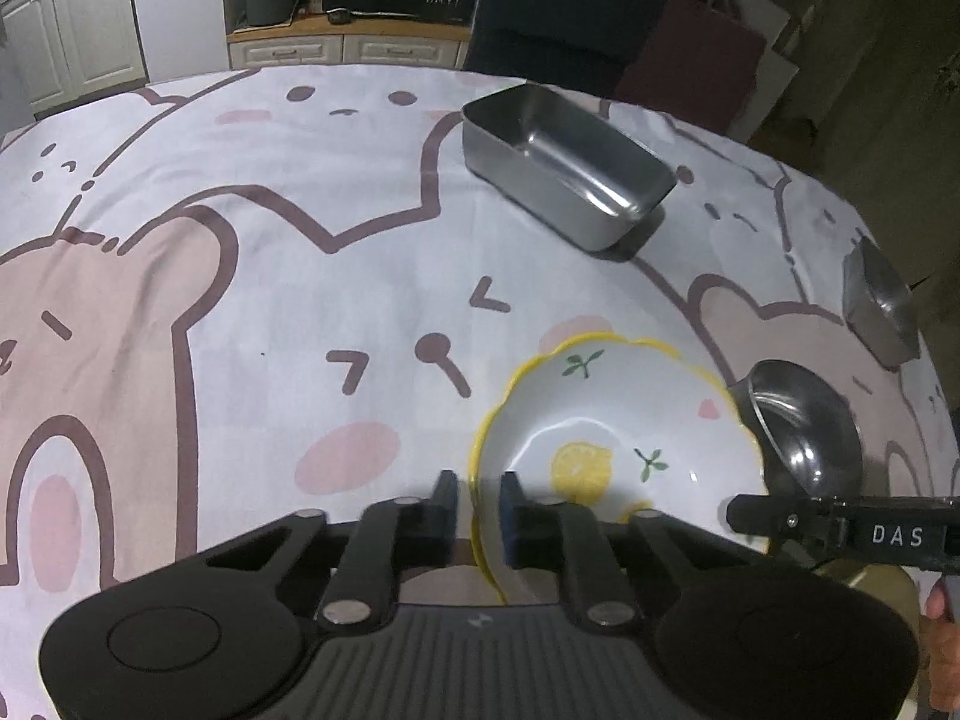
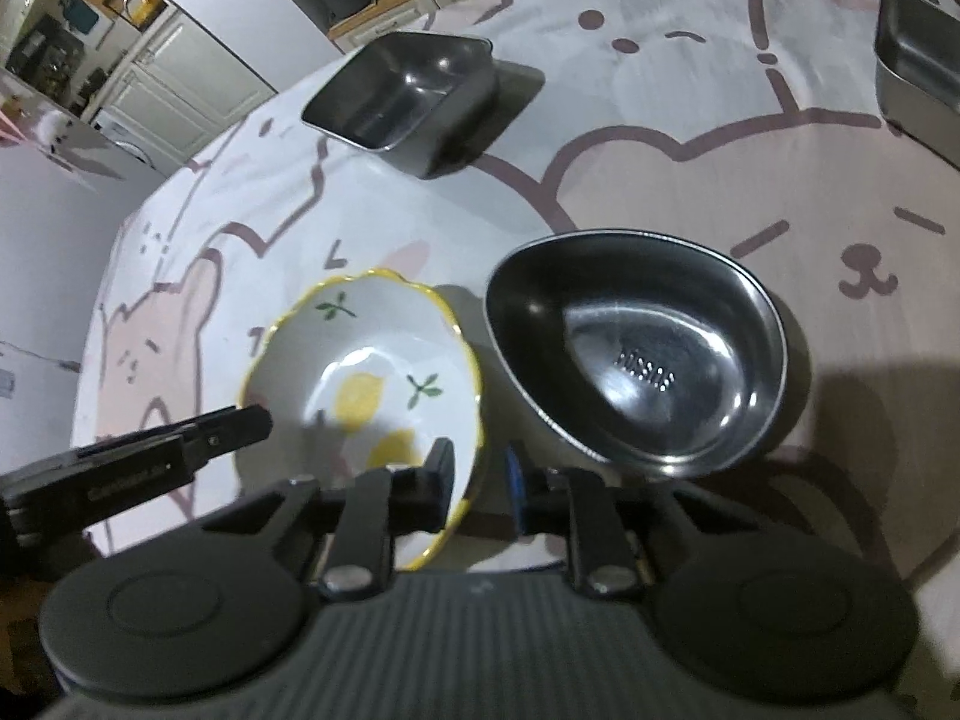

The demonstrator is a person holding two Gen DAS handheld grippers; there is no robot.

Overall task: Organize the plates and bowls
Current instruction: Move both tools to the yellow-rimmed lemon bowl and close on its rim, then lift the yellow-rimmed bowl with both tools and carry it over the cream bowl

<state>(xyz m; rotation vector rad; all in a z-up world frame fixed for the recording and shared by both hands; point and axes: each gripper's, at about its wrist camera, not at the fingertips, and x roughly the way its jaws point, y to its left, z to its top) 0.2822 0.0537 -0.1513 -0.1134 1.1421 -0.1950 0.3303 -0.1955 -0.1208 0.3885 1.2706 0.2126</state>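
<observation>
A white ceramic bowl (image 1: 606, 420) (image 2: 360, 360) with a wavy yellow rim and lemon prints sits on the bear-print tablecloth. My left gripper (image 1: 478, 495) straddles its left rim, one jaw outside and one inside, shut on the thin wall. My right gripper (image 2: 478, 471) straddles the opposite rim with narrow jaws. A slit of space still shows between the rim and the blue pad, so it stands open. A round steel bowl (image 1: 804, 426) (image 2: 648, 348) sits close beside the ceramic bowl on its right.
A long steel container (image 1: 564, 162) (image 2: 402, 96) stands farther back on the table. A smaller steel one (image 1: 879, 306) (image 2: 918, 72) sits near the right edge. Kitchen cabinets (image 1: 78, 30) and a dark chair (image 1: 558, 18) lie beyond the table.
</observation>
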